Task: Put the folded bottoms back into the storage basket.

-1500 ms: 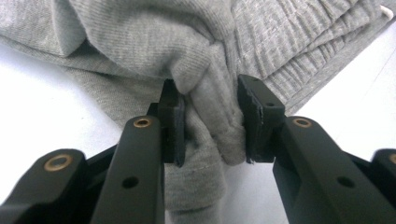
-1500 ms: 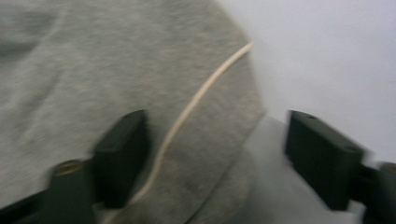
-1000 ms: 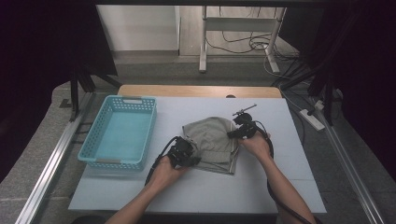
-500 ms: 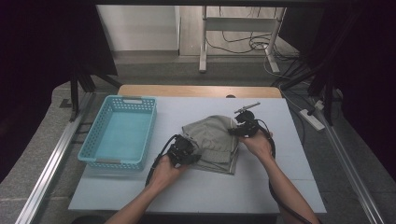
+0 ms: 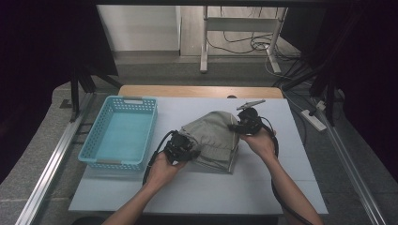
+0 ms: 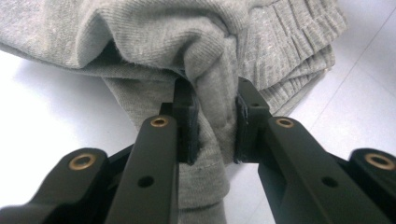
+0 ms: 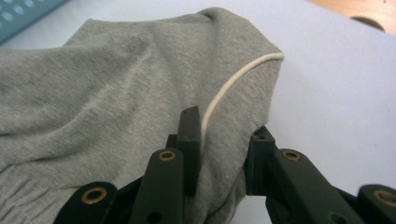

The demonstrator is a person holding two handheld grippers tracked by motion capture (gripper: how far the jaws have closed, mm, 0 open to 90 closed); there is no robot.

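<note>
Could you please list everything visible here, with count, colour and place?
garment: one, grey, folded, middle of the table, pinched at two sides.
cord: one, white, along the garment's edge by the right tool.
basket: one, light blue plastic, left part of the table, nothing in it.
table: one, white top, wooden edge at the far side.
power strip: one, white, on the floor at the right.
left tool: one, black, shut on the garment's near-left side.
right tool: one, black, shut on the garment's right edge.
</note>
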